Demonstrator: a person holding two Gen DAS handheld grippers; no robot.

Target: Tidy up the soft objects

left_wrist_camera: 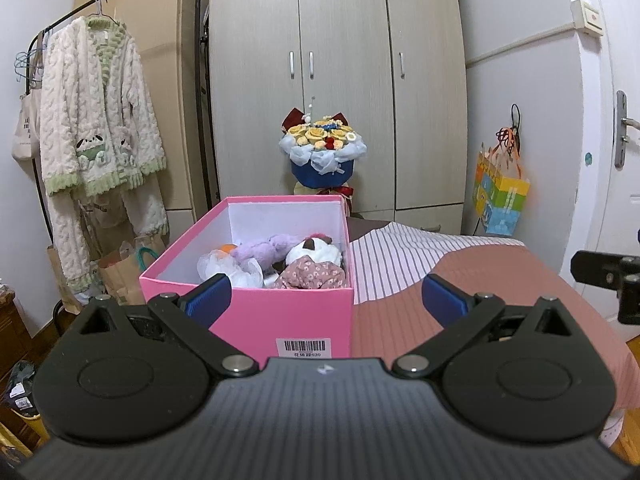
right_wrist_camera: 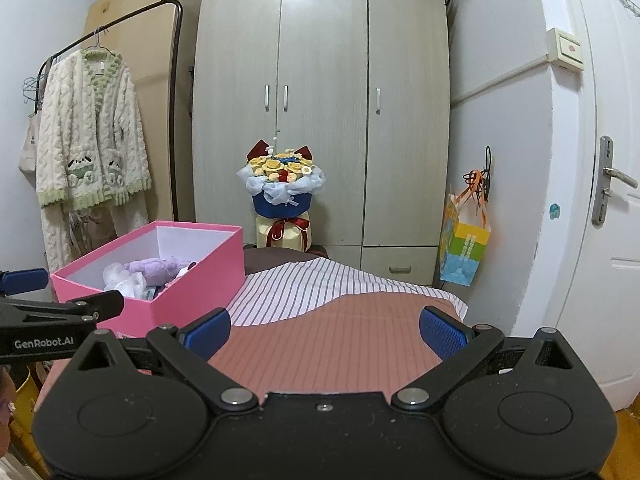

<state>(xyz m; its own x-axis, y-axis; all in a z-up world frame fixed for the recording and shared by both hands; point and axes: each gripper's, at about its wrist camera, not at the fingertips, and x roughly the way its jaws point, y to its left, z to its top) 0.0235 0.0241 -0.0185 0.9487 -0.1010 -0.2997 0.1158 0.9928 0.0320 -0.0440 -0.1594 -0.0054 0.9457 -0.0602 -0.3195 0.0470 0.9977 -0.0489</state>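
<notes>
A pink box stands on the bed and holds several soft toys: a purple plush, a white and brown plush in a floral dress and a white mesh bundle. My left gripper is open and empty just in front of the box. The box shows in the right wrist view at the left, with the purple plush inside. My right gripper is open and empty over the pink bedspread, to the right of the box.
A striped sheet lies beyond the bedspread. A flower bouquet stands at the bed's far end before a wardrobe. A fluffy robe hangs on a rack at left. A colourful gift bag hangs by the door at right.
</notes>
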